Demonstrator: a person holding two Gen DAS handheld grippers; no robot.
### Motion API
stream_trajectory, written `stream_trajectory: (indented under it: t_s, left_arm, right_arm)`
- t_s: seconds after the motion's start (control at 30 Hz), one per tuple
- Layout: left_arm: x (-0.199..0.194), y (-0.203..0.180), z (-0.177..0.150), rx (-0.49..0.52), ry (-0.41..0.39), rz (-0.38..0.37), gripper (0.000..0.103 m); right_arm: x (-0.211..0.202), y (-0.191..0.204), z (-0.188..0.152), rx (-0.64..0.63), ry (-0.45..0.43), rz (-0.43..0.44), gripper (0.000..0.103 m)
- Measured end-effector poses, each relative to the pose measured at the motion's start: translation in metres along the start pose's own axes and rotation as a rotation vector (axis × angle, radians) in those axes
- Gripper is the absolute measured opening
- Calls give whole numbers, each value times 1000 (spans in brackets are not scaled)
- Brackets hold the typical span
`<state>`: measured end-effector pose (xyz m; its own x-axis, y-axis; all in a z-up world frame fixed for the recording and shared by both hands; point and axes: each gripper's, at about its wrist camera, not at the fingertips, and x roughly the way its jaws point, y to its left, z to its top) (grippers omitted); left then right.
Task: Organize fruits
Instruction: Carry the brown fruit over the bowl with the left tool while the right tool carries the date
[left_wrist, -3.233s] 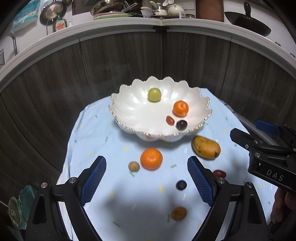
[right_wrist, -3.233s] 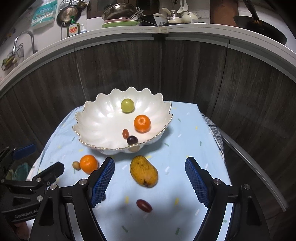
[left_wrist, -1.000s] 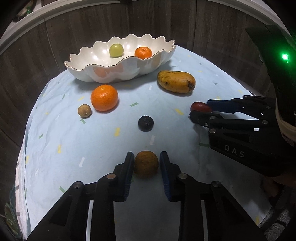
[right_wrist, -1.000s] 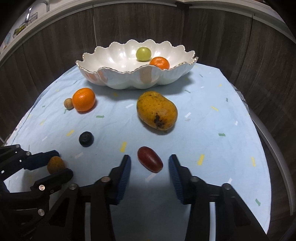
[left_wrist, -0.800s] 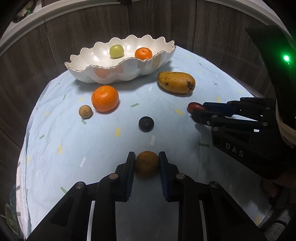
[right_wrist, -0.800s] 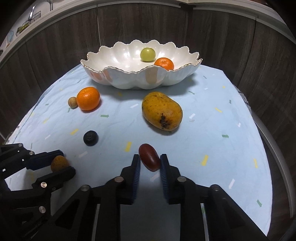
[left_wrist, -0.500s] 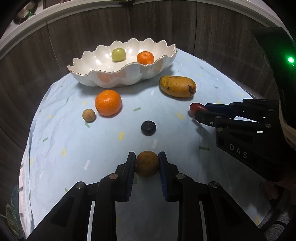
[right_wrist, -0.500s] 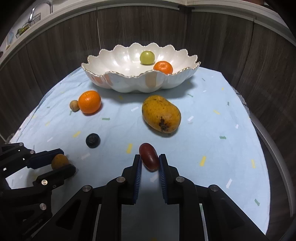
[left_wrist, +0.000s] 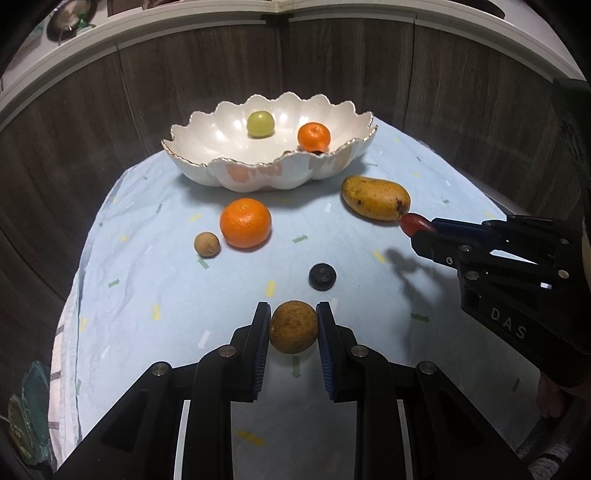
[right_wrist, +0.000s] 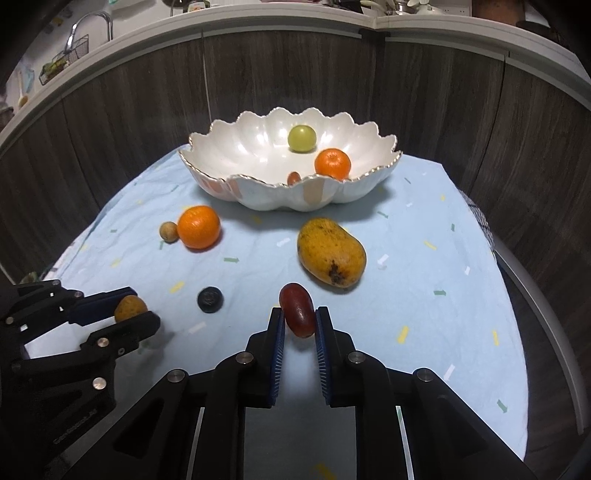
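Note:
My left gripper (left_wrist: 293, 309) is shut on a round brown fruit (left_wrist: 293, 328), held just above the light blue cloth (left_wrist: 147, 295). My right gripper (right_wrist: 299, 314) has its jaws closing on a dark red oblong fruit (right_wrist: 297, 309), and the pads press its sides. In the left wrist view the right gripper (left_wrist: 417, 230) comes in from the right with the red fruit (left_wrist: 412, 222) at its tip. A white scalloped bowl (left_wrist: 207, 162) at the back holds a green fruit (left_wrist: 260, 124), a tangerine (left_wrist: 314, 136) and smaller fruit half hidden behind its rim.
On the cloth lie a mango (right_wrist: 330, 251), an orange (right_wrist: 199, 227), a small tan fruit (right_wrist: 168, 231) and a dark berry (right_wrist: 209, 299). Dark wood panels curve around the back. The cloth's edge drops off on the left and right.
The right gripper closed from wide open onto the red fruit and rose a little. The left gripper kept its hold on the brown fruit.

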<state>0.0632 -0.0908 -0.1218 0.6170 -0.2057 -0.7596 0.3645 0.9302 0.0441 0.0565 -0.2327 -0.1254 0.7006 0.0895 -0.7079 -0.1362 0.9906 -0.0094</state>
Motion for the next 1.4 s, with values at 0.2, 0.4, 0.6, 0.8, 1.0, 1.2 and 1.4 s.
stream_trajectory:
  t_s: [0.2, 0.4, 0.6, 0.8, 1.0, 1.2, 1.4]
  left_arm:
    - [-6, 7, 6, -23, -19, 14, 25]
    - [-13, 14, 15, -47, -40, 26, 25]
    - [-16, 18, 23, -57, -46, 33, 25]
    - [-19, 23, 32, -63, -60, 42, 25]
    - [-20, 29, 44, -70, -74, 44, 25]
    - [-19, 34, 60, -65, -95, 48, 25]
    - [-16, 42, 79, -70, -119, 59, 25]
  right_arm:
    - [-10, 6, 7, -3, -26, 2, 18]
    - [-18, 10, 16, 1, -45, 7, 18]
    - [-23, 12, 24, 3, -61, 6, 18]
    - [-28, 13, 35, 3, -83, 2, 18]
    - [-31, 12, 48, 9, -110, -5, 18]
    - [-33, 10, 63, 15, -136, -11, 18]
    - [-30, 8, 79, 21, -159, -14, 18]
